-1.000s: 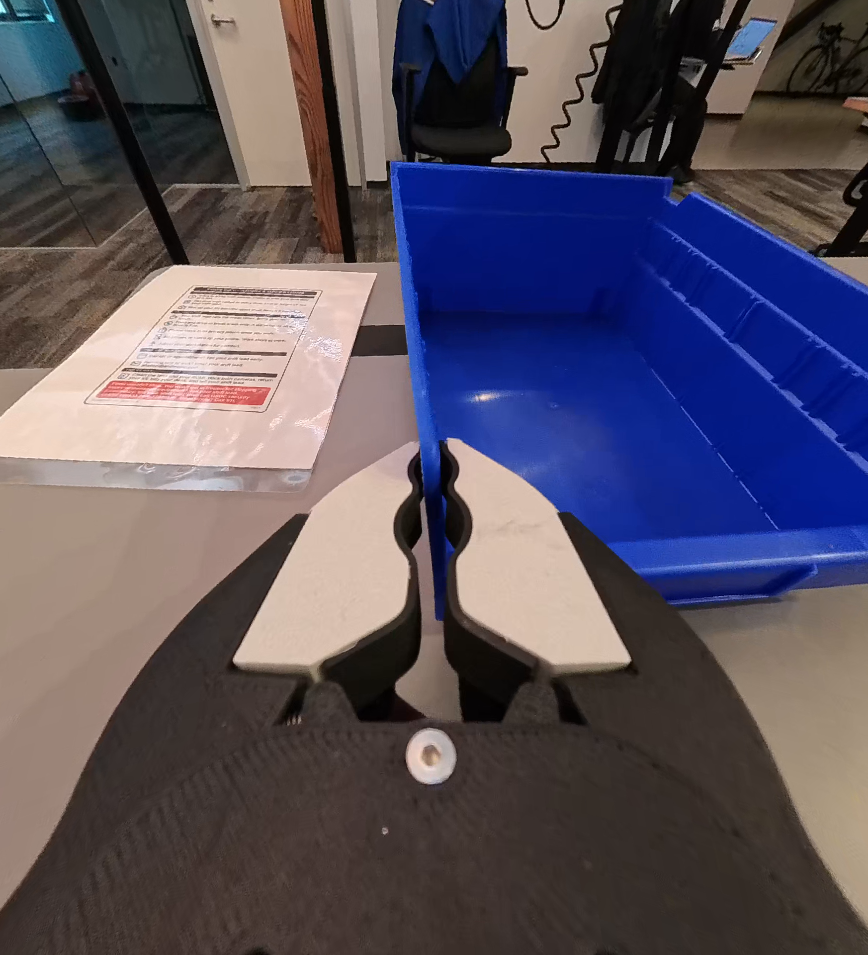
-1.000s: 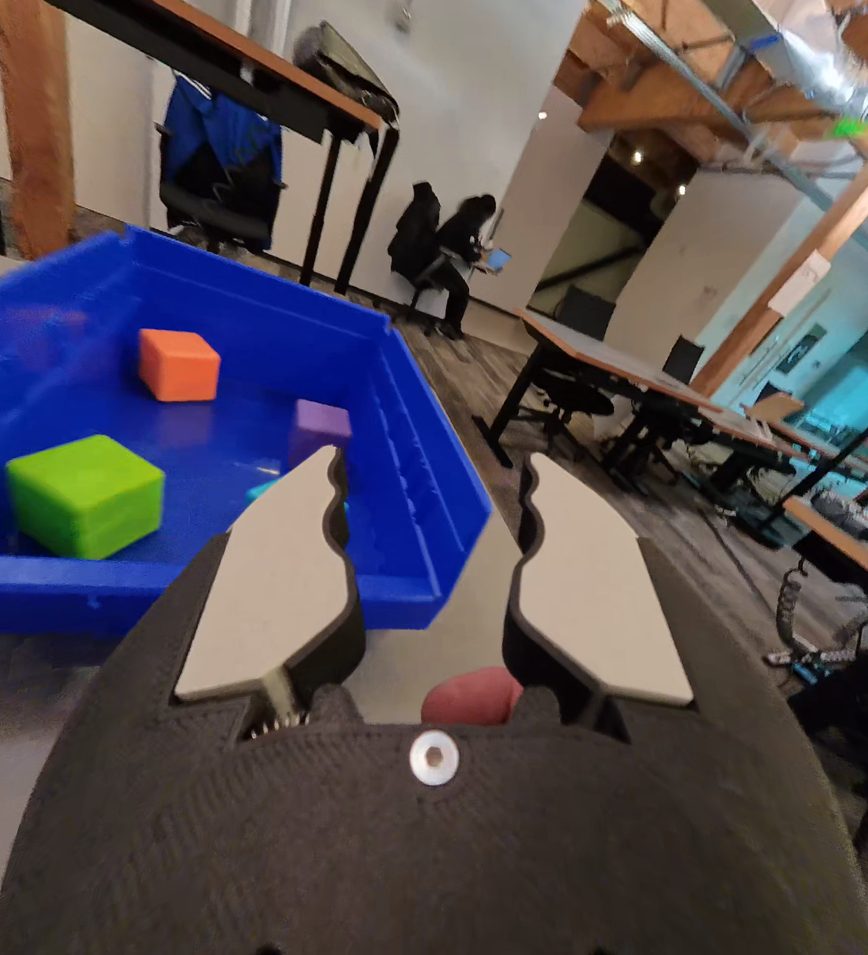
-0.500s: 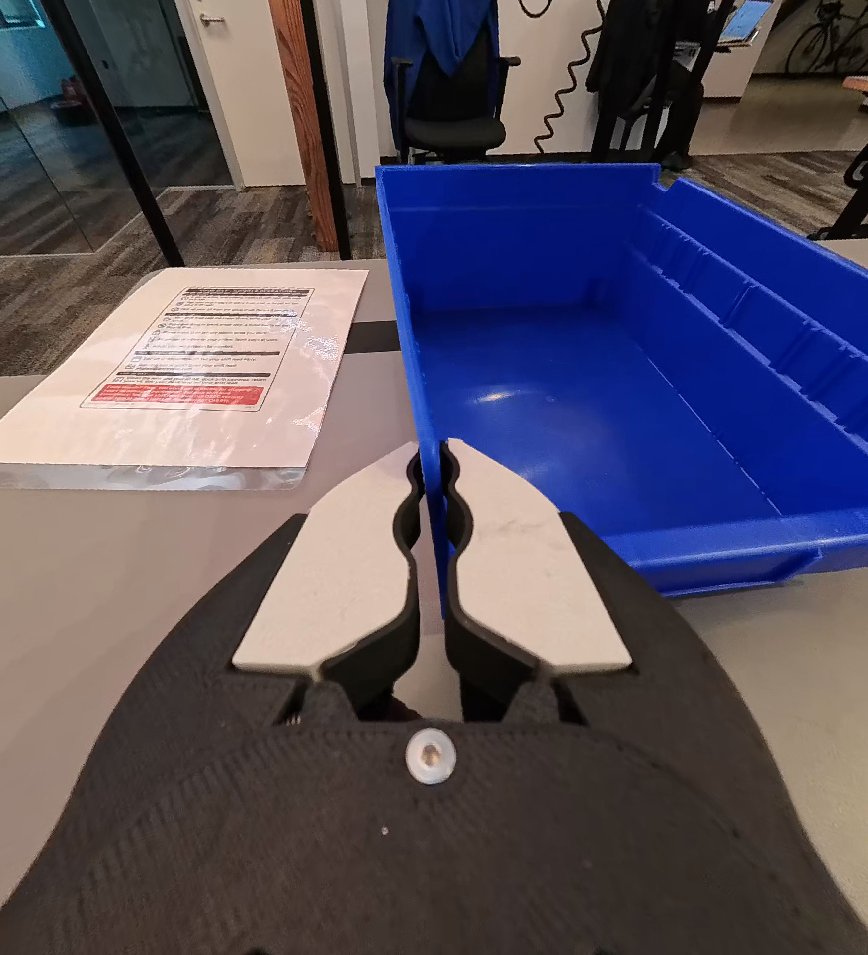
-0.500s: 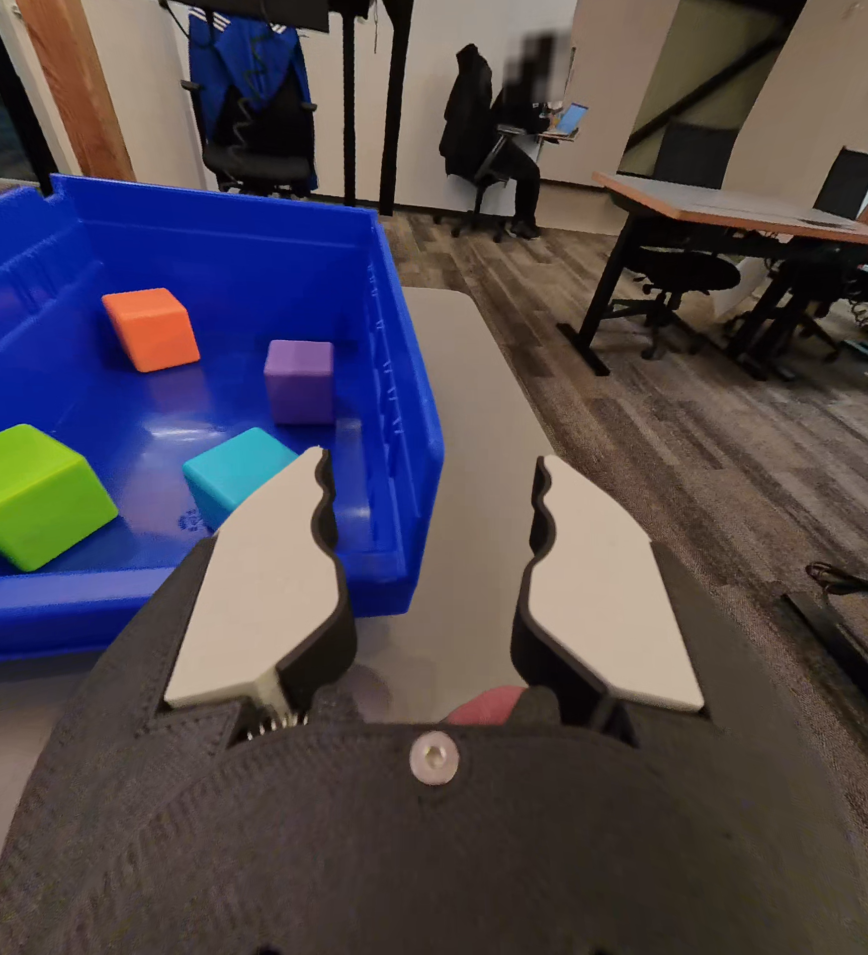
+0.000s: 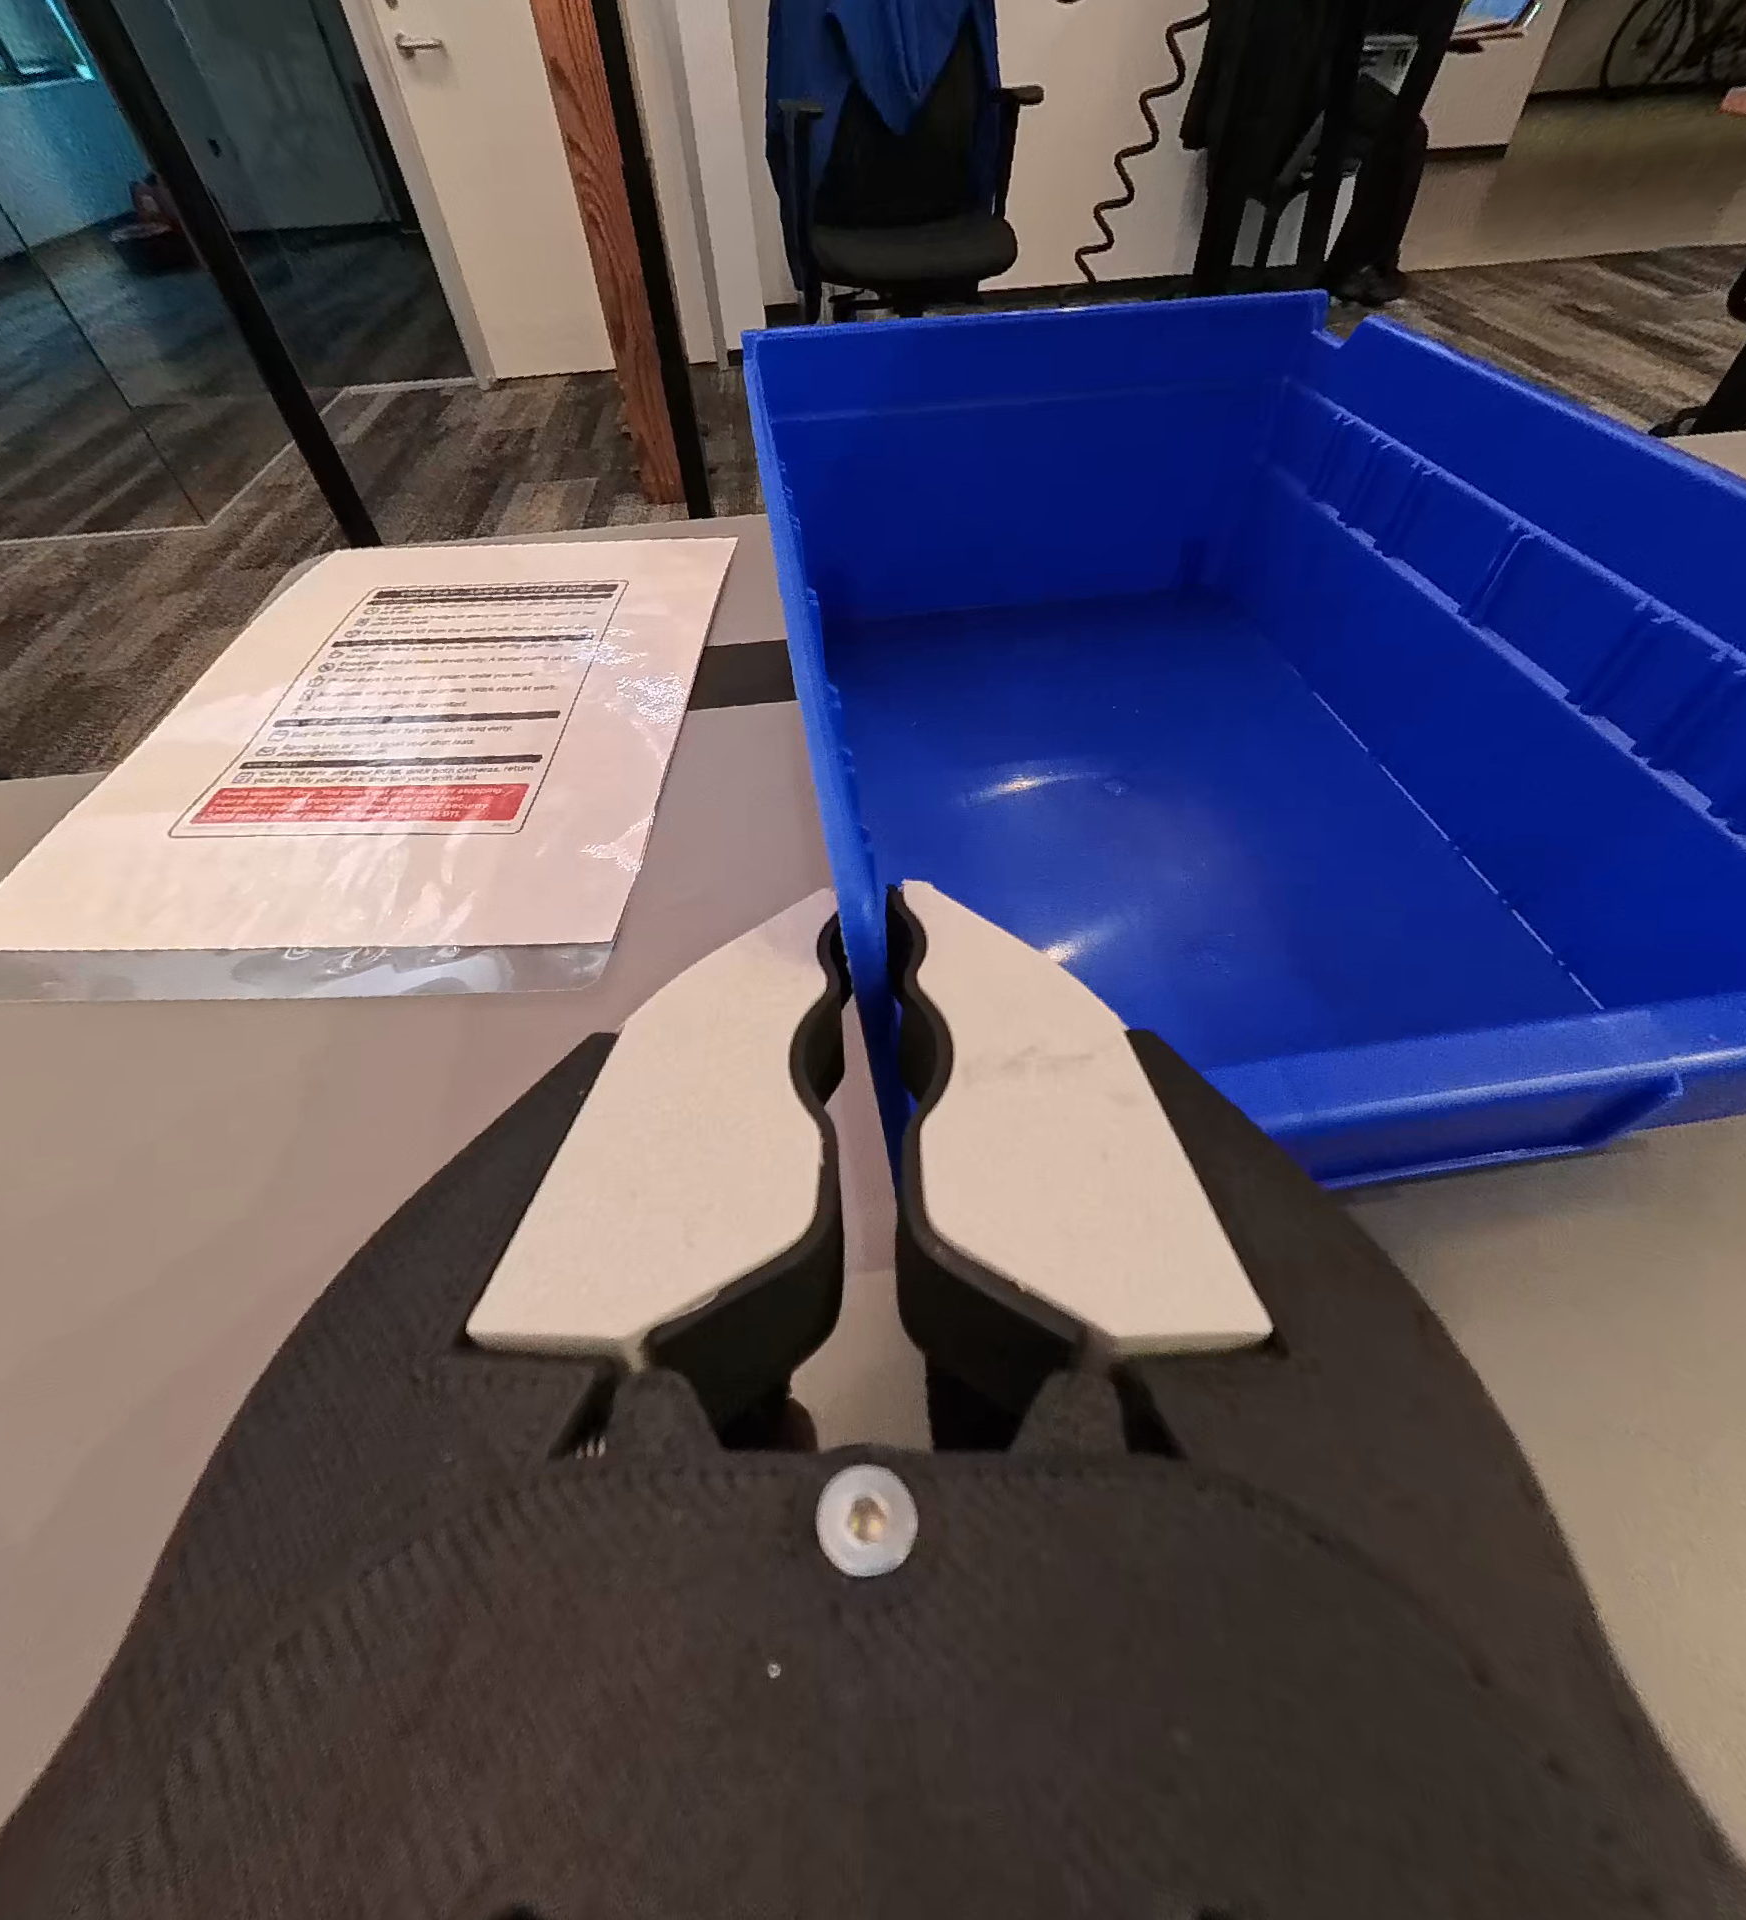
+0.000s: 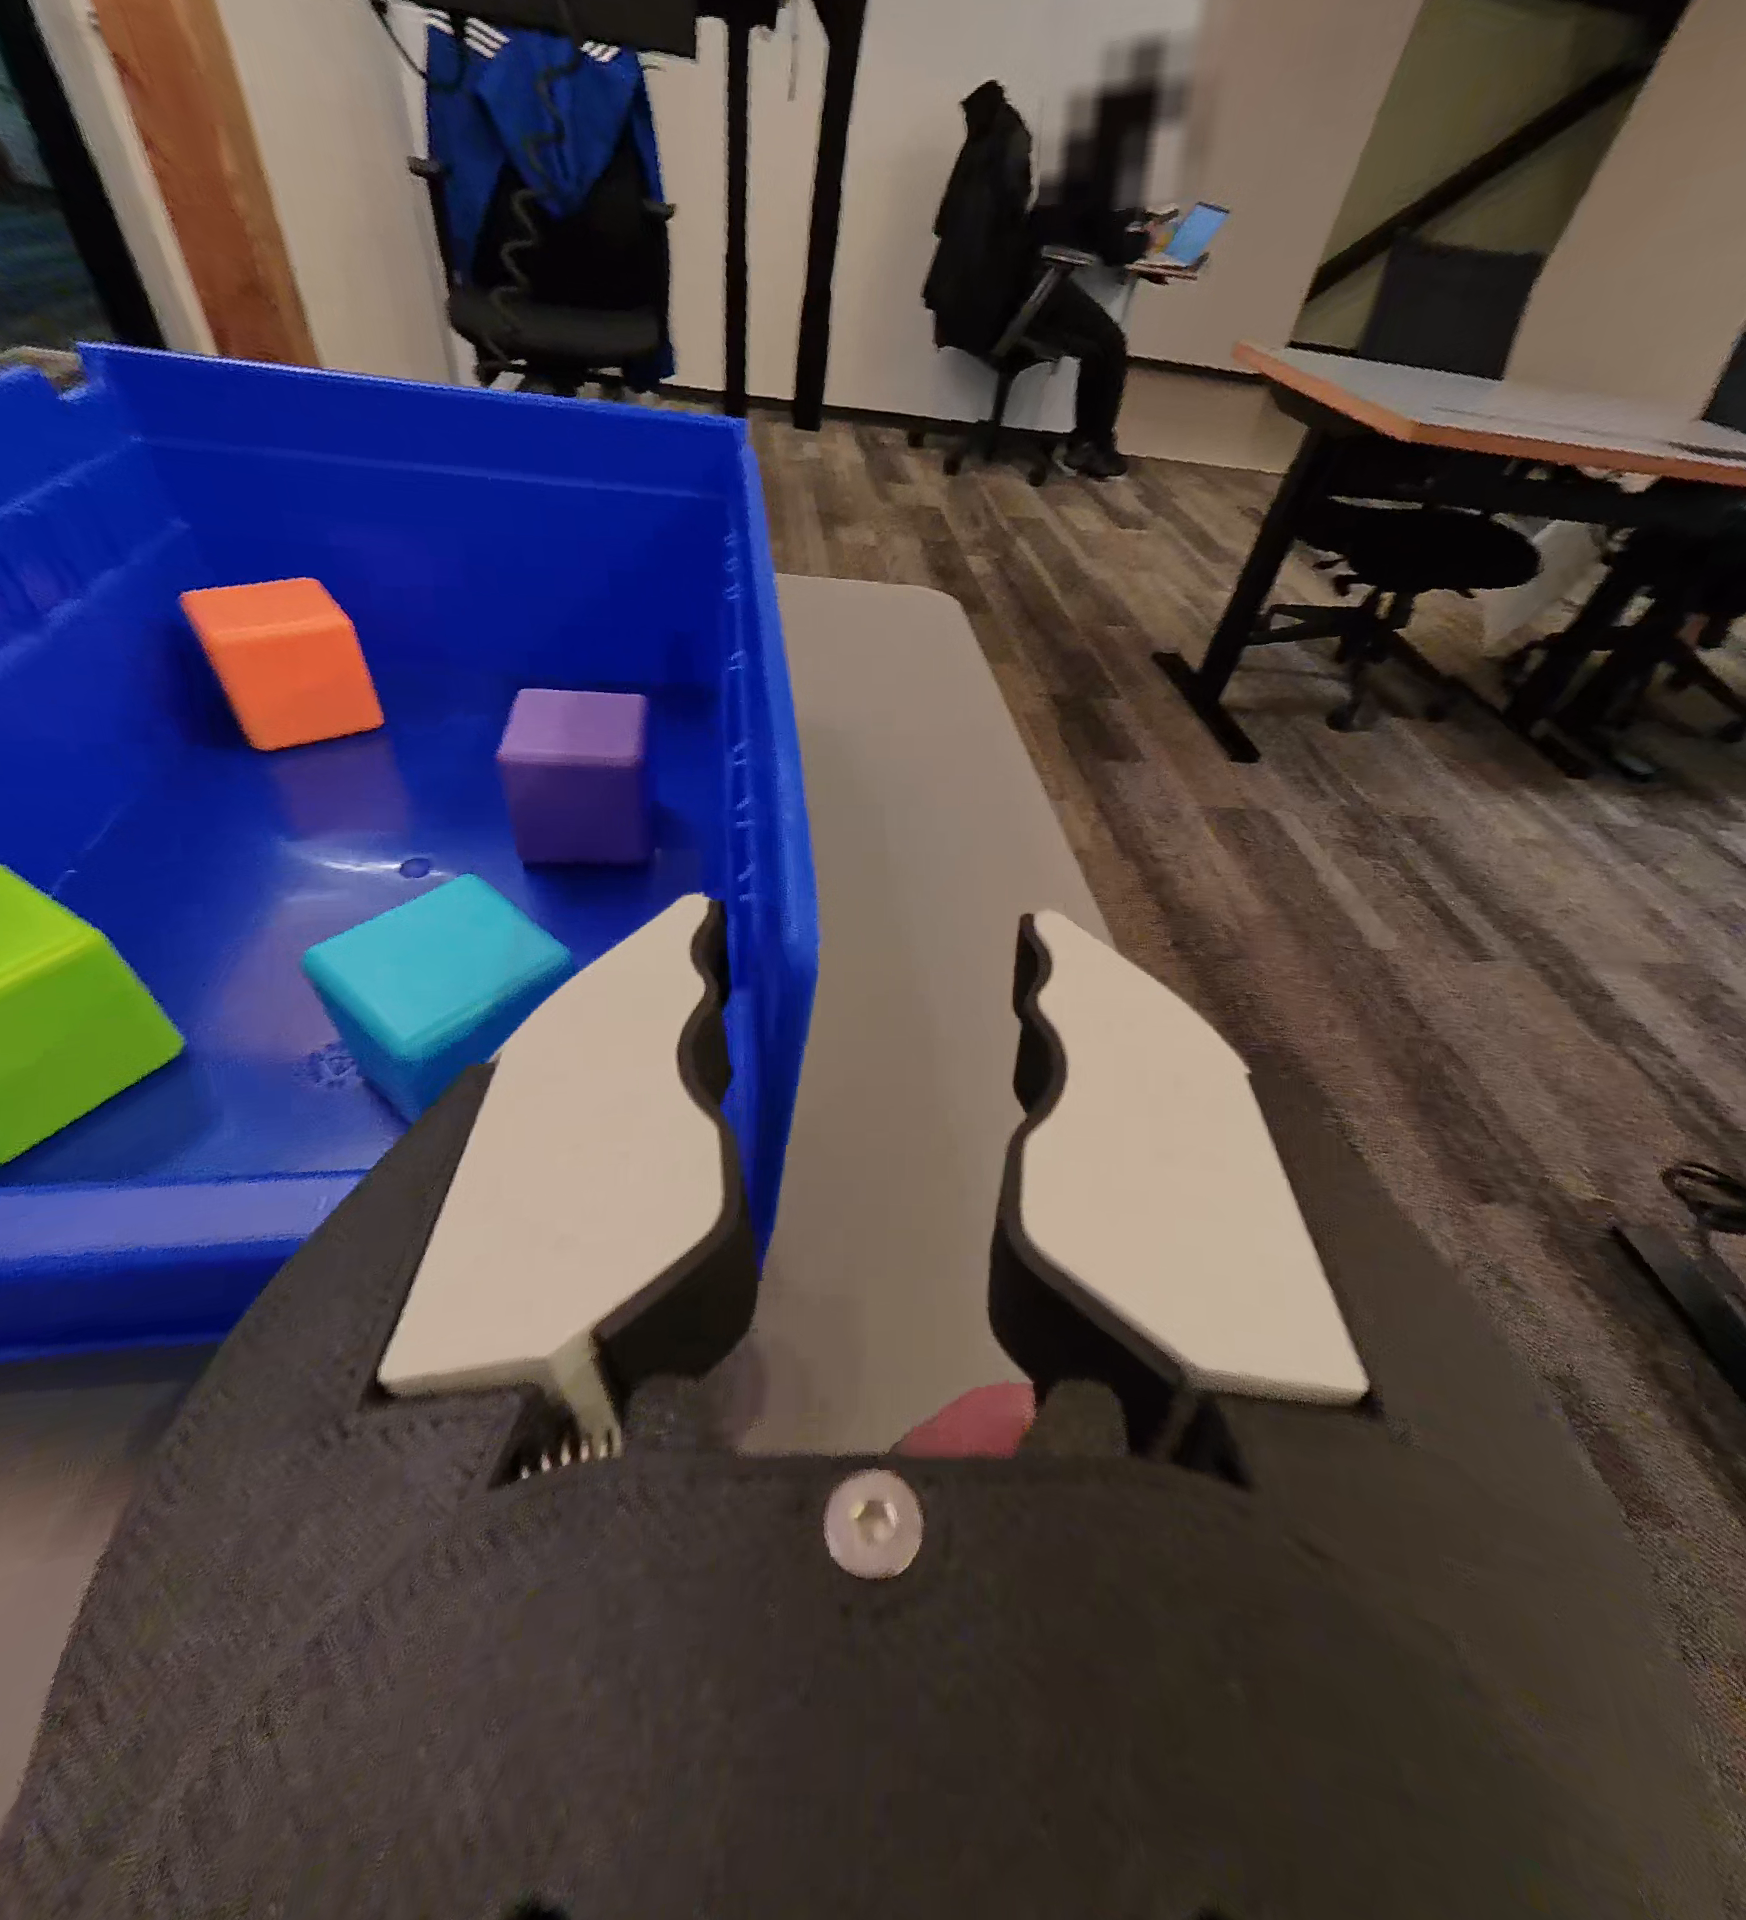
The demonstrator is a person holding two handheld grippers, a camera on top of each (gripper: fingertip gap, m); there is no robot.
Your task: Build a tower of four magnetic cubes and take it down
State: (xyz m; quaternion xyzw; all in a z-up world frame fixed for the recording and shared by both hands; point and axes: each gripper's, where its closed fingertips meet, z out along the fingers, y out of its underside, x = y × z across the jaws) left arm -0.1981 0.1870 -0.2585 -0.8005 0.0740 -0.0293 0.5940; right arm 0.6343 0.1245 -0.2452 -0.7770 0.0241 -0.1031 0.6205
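Observation:
A blue bin (image 6: 765, 727) stands on the grey table (image 6: 900, 779). In it lie an orange cube (image 6: 282, 660), a purple cube (image 6: 573, 774), a cyan cube (image 6: 433, 982) and a green cube (image 6: 17, 1008), all apart from each other. My right gripper (image 6: 869, 920) is open and empty. It hovers at the bin's right wall, with the wall's rim just inside its left finger. In the left wrist view my left gripper (image 5: 864, 909) is shut on the left wall of the bin (image 5: 1264, 831) near its front corner. The part of the bin floor seen there holds no cubes.
A laminated sheet (image 5: 360, 758) lies on the table (image 5: 121, 1195) left of the bin. The table's right edge runs close to the bin, with floor beyond. Desks, office chairs and a seated person are farther back.
My right gripper has swung left and tilted down toward the bin's right wall, staying open. My left gripper stays shut on the wall; the bin's front now reaches farther right in its view.

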